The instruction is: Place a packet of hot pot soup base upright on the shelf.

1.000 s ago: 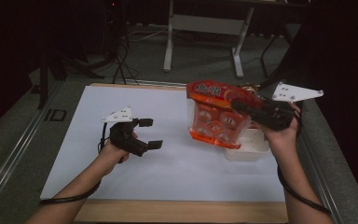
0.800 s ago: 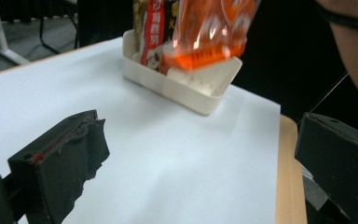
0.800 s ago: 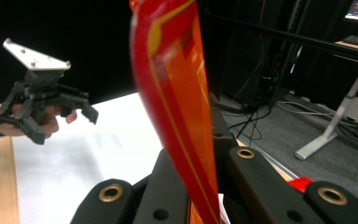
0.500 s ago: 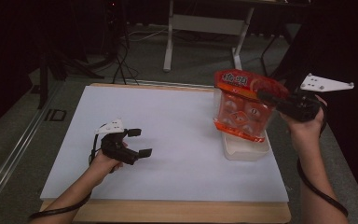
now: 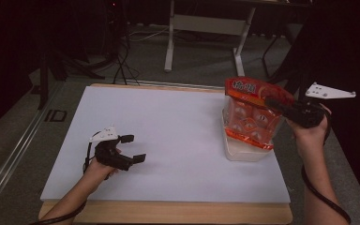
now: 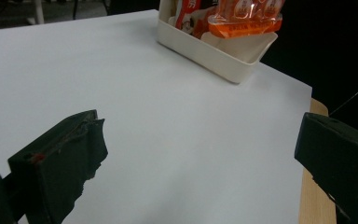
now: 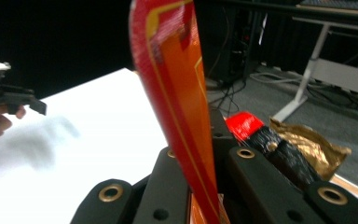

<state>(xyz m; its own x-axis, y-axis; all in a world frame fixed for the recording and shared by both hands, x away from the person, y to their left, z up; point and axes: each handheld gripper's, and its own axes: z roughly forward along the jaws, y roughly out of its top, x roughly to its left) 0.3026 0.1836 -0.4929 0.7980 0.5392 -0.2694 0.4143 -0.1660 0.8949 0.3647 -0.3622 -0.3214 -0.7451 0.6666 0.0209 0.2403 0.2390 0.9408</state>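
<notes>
While my right tongs (image 5: 275, 104) stay clenched on the orange-red plastic snack pouch (image 5: 251, 115), it now hangs over the cream rectangular plastic tub (image 5: 243, 152); my left tongs (image 5: 132, 148), released, have drawn back across the white desk (image 5: 168, 140).

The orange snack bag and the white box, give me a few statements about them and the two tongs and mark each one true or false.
1. The right tongs are shut on the orange snack bag. True.
2. The bag lies flat on the white table. False: it hangs in the air over the white box.
3. The left tongs are open and hold nothing. True.
4. The white box stands by the left tongs. False: it stands at the table's right side, under the bag.
5. The box has another packet in it. True, as the left gripper view shows.
</notes>
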